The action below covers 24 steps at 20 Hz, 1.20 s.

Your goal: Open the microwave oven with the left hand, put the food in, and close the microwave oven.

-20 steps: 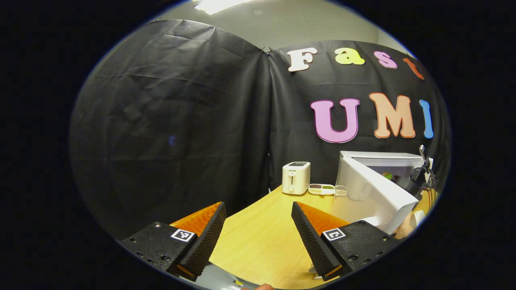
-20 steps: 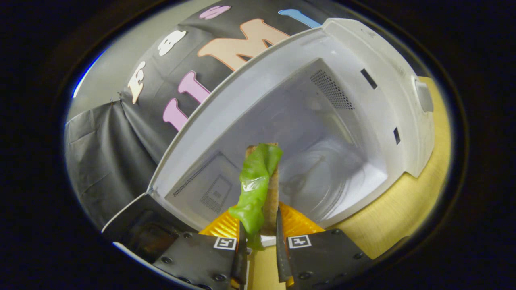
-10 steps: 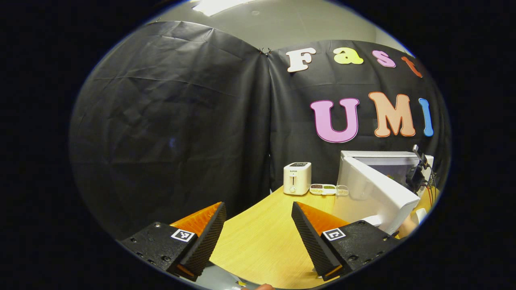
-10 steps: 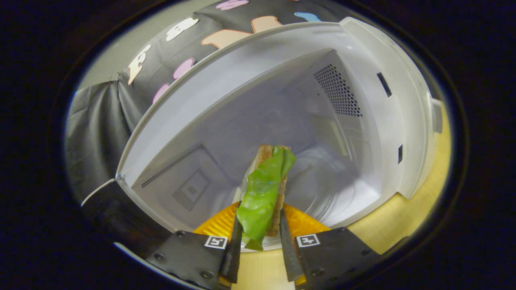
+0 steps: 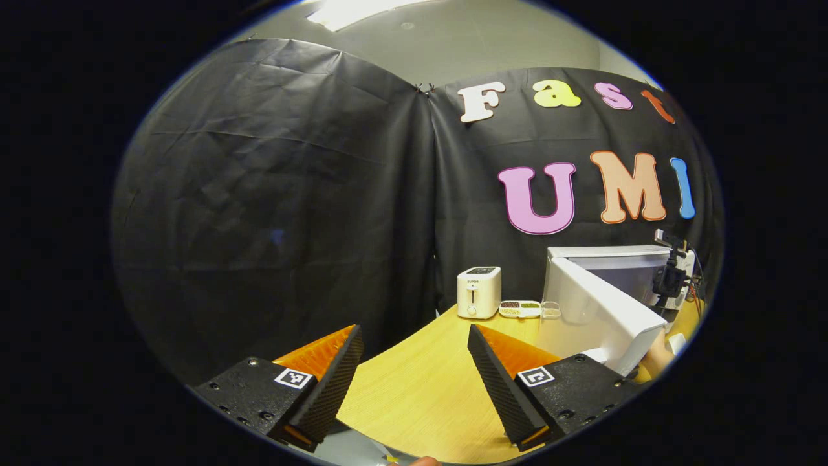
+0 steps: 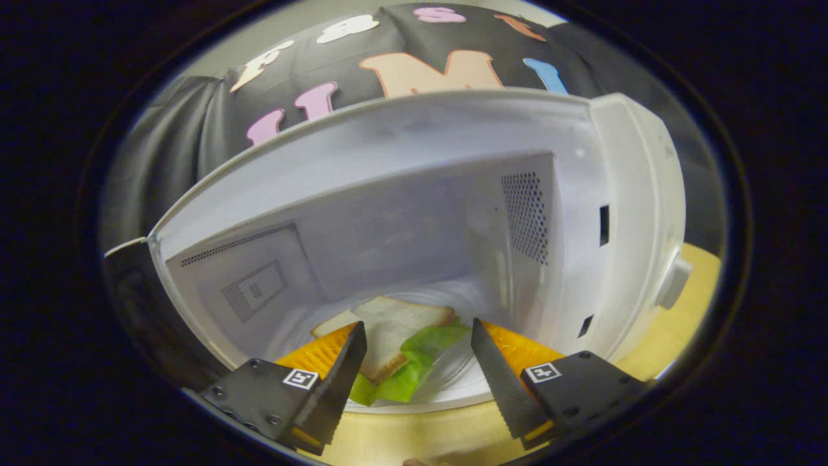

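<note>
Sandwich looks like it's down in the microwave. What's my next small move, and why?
Probably draw the right gripper straight back out. Its jaws are open and the sandwich lies released on the glass plate inside. Then the left gripper, open and idle, can reach the open door to close it.

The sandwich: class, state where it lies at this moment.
In the right gripper view, the sandwich lies flat on the microwave oven's glass turntable, between the open right claw's fingers.

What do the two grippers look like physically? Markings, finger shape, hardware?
Both match: the left gripper and the right gripper each have two wedge-shaped fingers with ribbed faces, on black blocks with visible screws. Each block carries a small square black-and-white fiducial tag.
</note>
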Motion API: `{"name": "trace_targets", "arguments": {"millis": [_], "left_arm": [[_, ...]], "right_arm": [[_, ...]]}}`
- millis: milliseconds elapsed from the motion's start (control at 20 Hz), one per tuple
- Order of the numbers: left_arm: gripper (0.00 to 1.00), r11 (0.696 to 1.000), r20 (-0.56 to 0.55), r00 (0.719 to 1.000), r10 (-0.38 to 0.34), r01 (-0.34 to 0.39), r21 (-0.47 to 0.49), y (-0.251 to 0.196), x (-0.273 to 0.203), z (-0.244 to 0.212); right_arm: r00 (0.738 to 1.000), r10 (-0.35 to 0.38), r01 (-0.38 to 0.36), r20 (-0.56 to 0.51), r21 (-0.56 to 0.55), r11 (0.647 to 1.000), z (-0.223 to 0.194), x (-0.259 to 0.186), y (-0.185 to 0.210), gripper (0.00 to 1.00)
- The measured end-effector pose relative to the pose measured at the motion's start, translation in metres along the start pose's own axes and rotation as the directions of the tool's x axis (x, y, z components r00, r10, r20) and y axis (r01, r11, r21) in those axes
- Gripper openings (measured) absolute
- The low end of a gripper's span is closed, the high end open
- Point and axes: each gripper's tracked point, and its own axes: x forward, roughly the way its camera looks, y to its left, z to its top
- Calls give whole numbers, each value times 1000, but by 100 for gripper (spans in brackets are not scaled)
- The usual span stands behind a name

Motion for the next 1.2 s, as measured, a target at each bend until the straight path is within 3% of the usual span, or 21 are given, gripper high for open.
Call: {"name": "trace_targets", "arguments": {"millis": [50, 500, 550, 600, 950, 1200], "left_arm": [[99, 1000, 1, 1000, -3, 3, -2, -1, -1, 1], [99, 1000, -10, 1000, -4, 4, -7, -2, 1, -2], [99, 1000, -12, 1000, -9, 9, -9, -4, 2, -3], [100, 1000, -15, 1000, -12, 12, -13, -5, 1, -4], [100, 999, -25, 999, -38, 37, -35, -18, 1, -7], [100, 998, -14, 999, -37, 37, -44, -21, -3, -2]], "right_arm": [[1000, 16, -16, 13, -15, 1000, 3, -4, 2, 92], [985, 152, -145, 80, -80, 986, 53, -67, 7, 92], [983, 171, -165, 71, -82, 983, 54, -76, 5, 99], [980, 189, -183, 60, -89, 979, 57, -85, 1, 99], [970, 239, -233, 38, -122, 965, 85, -139, -61, 99], [975, 192, -178, 113, -129, 976, 139, -161, -122, 99]]}}
